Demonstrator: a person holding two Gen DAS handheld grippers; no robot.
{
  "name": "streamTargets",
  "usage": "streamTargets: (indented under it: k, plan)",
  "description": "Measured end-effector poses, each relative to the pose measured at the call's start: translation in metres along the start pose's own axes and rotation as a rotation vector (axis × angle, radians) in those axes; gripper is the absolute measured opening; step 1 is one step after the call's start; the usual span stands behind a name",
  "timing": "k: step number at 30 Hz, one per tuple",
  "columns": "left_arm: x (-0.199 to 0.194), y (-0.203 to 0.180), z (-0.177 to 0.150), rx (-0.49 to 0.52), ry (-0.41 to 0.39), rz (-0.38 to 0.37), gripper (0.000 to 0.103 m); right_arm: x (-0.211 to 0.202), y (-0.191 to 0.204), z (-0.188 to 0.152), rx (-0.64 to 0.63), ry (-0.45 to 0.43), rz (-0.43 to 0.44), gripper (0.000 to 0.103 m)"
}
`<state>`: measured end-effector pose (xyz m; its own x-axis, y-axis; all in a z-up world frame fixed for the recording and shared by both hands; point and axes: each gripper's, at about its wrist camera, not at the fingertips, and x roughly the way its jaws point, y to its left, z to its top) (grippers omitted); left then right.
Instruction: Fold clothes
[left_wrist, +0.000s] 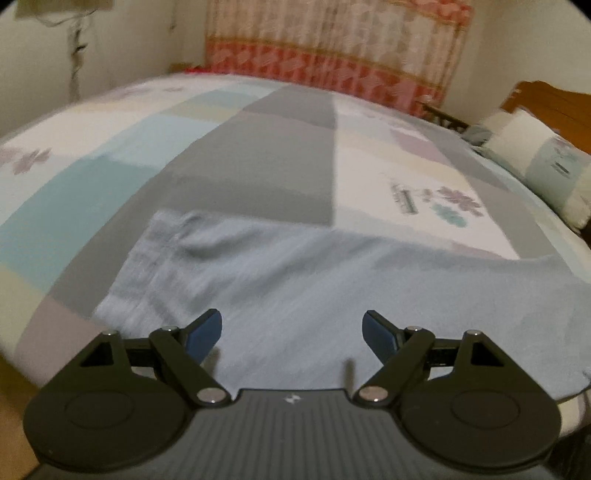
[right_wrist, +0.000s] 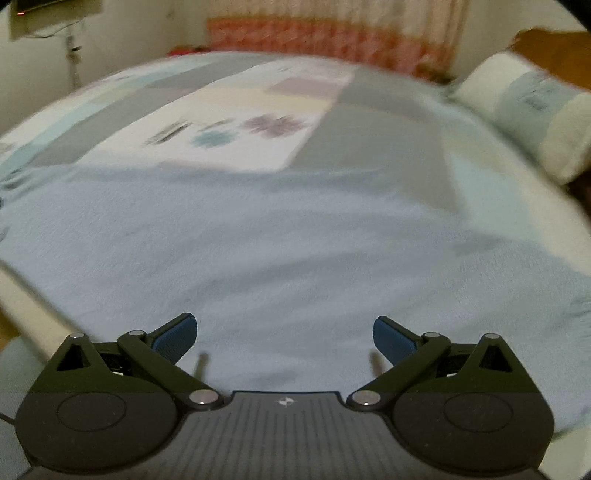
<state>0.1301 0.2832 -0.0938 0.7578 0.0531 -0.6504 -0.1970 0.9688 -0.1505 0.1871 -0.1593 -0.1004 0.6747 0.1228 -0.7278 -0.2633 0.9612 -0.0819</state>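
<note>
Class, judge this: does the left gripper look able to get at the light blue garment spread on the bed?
Probably yes: the left tongs are open right over the light blue cloth garment, with nothing between.

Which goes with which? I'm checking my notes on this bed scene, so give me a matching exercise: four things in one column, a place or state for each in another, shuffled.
Things:
1. light blue garment
2. pillow
3. curtain
4. left tongs

Places or states:
A. hanging behind the far side of the bed
B. open, with nothing between the fingers
C. spread on the patchwork bedspread near its front edge
D. at the right end of the bed by the wooden headboard

Pairs: 1-C, 2-D, 3-A, 4-B
</note>
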Motion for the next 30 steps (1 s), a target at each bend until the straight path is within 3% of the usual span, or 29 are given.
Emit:
streamTargets:
  k: [6,11,13,16,19,21,26,28,30]
  plan:
    - [0.038,-0.034,0.018,0.063,0.037,-0.022,0.084,-0.004,-0.096,-0.008,0.125,-0.024,-0.2,0.103]
    - [0.071,-0.052,0.018,0.077,0.094,-0.003,0.084,0.016,-0.15,-0.043,0.217,0.058,-0.199,0.103]
    - [0.079,-0.058,0.017,0.097,0.097,0.016,0.086,0.011,-0.158,-0.056,0.232,0.033,-0.173,0.103]
    - [0.082,-0.062,0.018,0.129,0.103,0.037,0.088,0.004,-0.161,-0.06,0.199,0.028,-0.158,0.103]
    - [0.08,-0.068,0.021,0.148,0.11,0.05,0.088,0.002,-0.159,-0.041,0.179,0.062,-0.161,0.103]
    - [0.078,-0.073,0.022,0.162,0.112,0.051,0.088,-0.003,-0.14,-0.028,0.11,0.019,-0.138,0.103]
    - [0.071,-0.086,0.02,0.19,0.112,0.029,0.088,0.002,-0.071,-0.017,-0.092,-0.021,0.045,0.103]
    - [0.065,-0.088,0.017,0.194,0.115,0.019,0.088,0.013,-0.056,-0.026,-0.154,0.032,0.03,0.103]
    - [0.059,-0.087,0.012,0.198,0.122,0.014,0.088,0.009,-0.058,-0.032,-0.117,0.028,0.025,0.103]
